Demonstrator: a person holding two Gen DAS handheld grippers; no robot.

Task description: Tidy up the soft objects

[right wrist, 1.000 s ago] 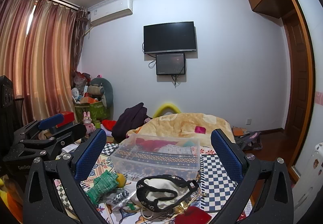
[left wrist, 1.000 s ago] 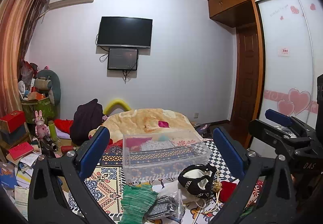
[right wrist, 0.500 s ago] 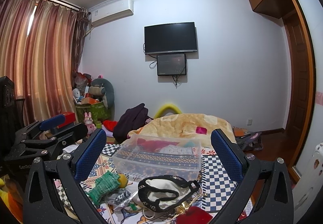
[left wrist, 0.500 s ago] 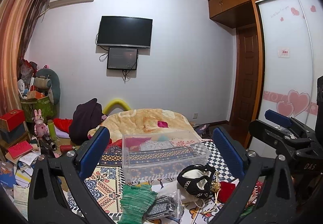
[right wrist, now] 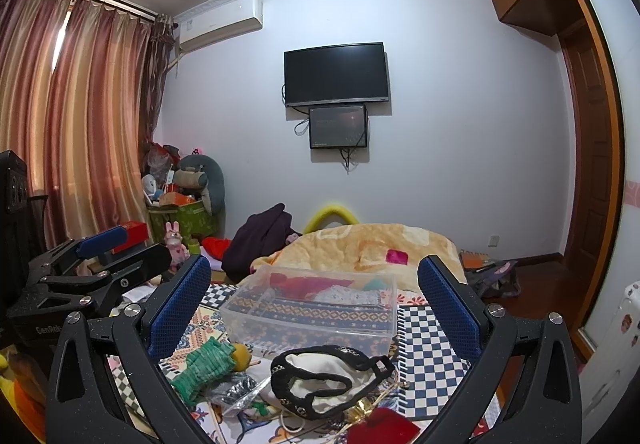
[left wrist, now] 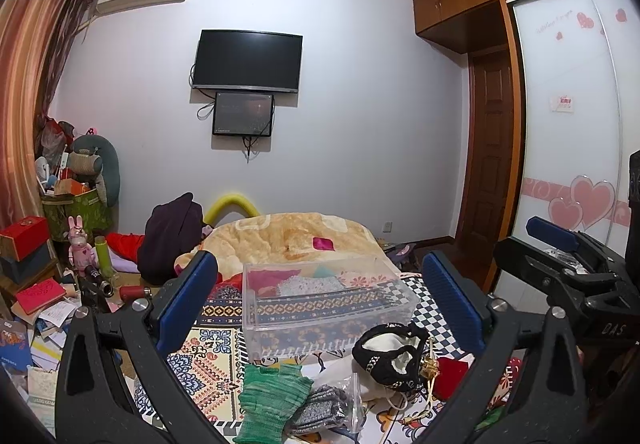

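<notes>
Bedroom, patterned bed cover (left wrist: 208, 368) as work surface. Both tools raised above it, nothing picked up.

- Left hand-held gripper (left wrist: 320, 300): jaws spread wide, empty, hovering above the pile. Its blue pads (left wrist: 188, 296) frame the bin from this view
- Right hand-held gripper (right wrist: 316, 308): also spread wide, empty, aimed at the same spot

Task's things:
- Clear plastic bin (left wrist: 324, 304) sits on the bed cover past the loose pile, open top. Some fabric already inside: red piece (right wrist: 298, 282), a pale patterned piece, a bit of teal. Exact count cannot be told through the plastic
- Loose on the cover, near side of the bin: green knit glove (left wrist: 274, 396), grey knit item (left wrist: 320, 410) partly under a clear plastic bag, black-and-white pouch (right wrist: 324, 380) with trim, red cloth (right wrist: 380, 430) at the near edge, yellow round thing (right wrist: 240, 352) just beside the green glove

Judgement on progress: early to partway. A few soft pieces look binned; at least 4 or 5 lie outside. No grasp under way. Likely next step is lowering 1 gripper onto the nearest loose piece, the glove or the pouch. Gold string near the pouch could snag
</notes>
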